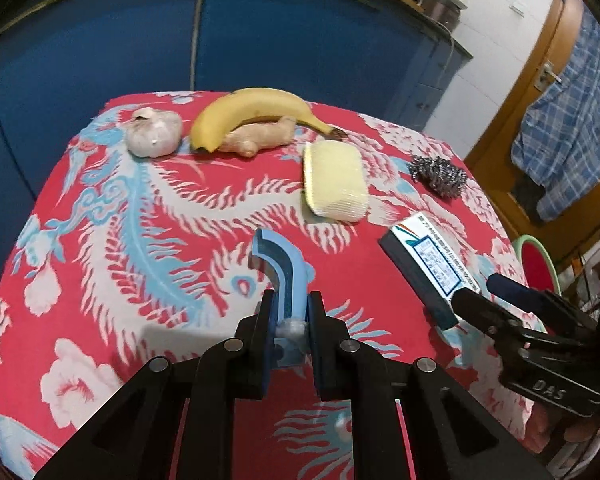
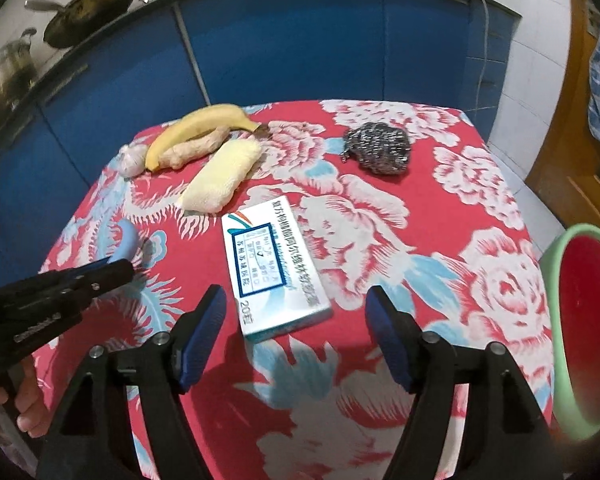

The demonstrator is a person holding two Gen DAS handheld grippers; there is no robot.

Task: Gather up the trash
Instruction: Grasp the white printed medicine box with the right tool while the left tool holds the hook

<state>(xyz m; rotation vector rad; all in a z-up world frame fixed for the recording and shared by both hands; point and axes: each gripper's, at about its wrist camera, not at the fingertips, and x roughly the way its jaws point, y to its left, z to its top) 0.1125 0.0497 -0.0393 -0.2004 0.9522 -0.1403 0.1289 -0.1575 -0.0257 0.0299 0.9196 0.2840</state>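
My left gripper [image 1: 290, 300] is shut on a curved light-blue plastic piece [image 1: 278, 256], which sticks up from the jaws just above the red dragon-patterned tablecloth [image 1: 140, 220]. In the right wrist view the left gripper [image 2: 112, 272] is at the left, with the blue piece [image 2: 126, 240] at its tip. My right gripper [image 2: 295, 294] is open, its blue pads [image 2: 204, 320] on either side of the near end of a white and teal medicine box [image 2: 276, 268] without touching it. The left wrist view shows the box [image 1: 428, 264] with the right gripper [image 1: 480, 290] at its near end.
At the table's far side lie a banana [image 1: 252, 110], a ginger root [image 1: 260, 138], a garlic bulb [image 1: 154, 132], a yellow sponge [image 1: 334, 180] and a steel wool ball [image 1: 440, 176]. A green-rimmed red bin [image 2: 556, 248] stands off the right edge. Blue cabinets [image 2: 300, 40] lie behind.
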